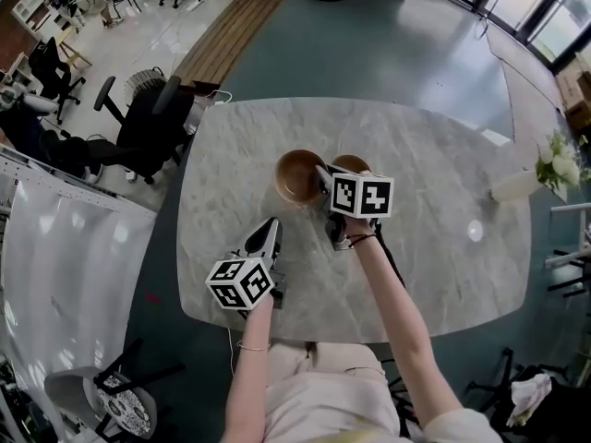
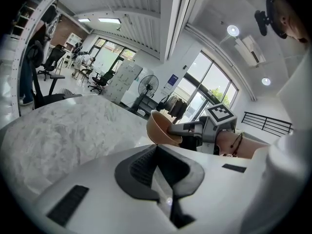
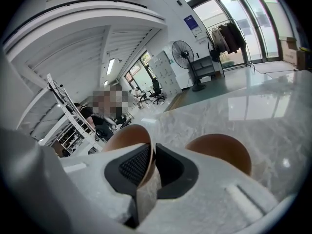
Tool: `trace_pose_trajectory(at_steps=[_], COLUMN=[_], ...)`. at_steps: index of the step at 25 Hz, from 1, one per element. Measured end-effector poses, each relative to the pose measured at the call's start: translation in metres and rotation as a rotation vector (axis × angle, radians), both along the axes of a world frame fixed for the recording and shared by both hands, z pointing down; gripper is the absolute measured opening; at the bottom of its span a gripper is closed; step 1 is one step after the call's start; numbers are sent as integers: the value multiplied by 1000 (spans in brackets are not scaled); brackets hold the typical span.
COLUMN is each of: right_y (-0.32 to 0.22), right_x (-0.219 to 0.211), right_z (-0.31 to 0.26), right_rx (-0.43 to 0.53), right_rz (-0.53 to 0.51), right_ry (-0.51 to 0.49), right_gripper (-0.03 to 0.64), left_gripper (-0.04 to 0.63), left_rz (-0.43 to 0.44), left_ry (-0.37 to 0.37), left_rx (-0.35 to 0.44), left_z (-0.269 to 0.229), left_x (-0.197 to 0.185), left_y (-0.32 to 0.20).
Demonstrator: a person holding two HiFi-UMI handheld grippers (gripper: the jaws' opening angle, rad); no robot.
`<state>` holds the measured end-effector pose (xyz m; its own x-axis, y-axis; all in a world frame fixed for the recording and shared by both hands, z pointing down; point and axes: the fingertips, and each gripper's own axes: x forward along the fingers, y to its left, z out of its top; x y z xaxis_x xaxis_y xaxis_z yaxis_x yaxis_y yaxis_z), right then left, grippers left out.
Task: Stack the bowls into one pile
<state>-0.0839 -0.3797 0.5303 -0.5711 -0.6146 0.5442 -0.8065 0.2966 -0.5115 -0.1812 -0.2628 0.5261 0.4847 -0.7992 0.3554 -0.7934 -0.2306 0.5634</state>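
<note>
Nearest, around 7 o'clock on the white marble table: left gripper, jaws pressed together, nothing in them. Further in, dead centre: right gripper clamped on the rim of a tipped tan-brown round bowl. Just beside it at 1 o'clock, second matching bowl, half hidden behind the marker cube. Way out at 3 o'clock, white flowers in a vase.

One bowl and the other bowl are showing a plain warm tan-brown against the table, which is showing pale grey-white marble veining. The left gripper and right gripper are showing white bodies with black ribbed pads. The left cube and right cube are carrying black-and-white square markers.
</note>
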Motion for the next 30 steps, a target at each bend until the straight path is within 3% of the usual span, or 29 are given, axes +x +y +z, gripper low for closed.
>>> trace_pose_trajectory(at_steps=[20,30], right_y=[-7,-5], right_x=[108,126], right_z=[19,38], right_rx=[-31,-50], right_rz=[185,200], right_ry=[22,137], right_gripper=[37,37], left_gripper=[0,0], left_rz=[93,106], left_ry=[-3,-10], left_rx=[-11,-35], left_z=[5,12], left_x=[66,73], left_y=[-14,-13])
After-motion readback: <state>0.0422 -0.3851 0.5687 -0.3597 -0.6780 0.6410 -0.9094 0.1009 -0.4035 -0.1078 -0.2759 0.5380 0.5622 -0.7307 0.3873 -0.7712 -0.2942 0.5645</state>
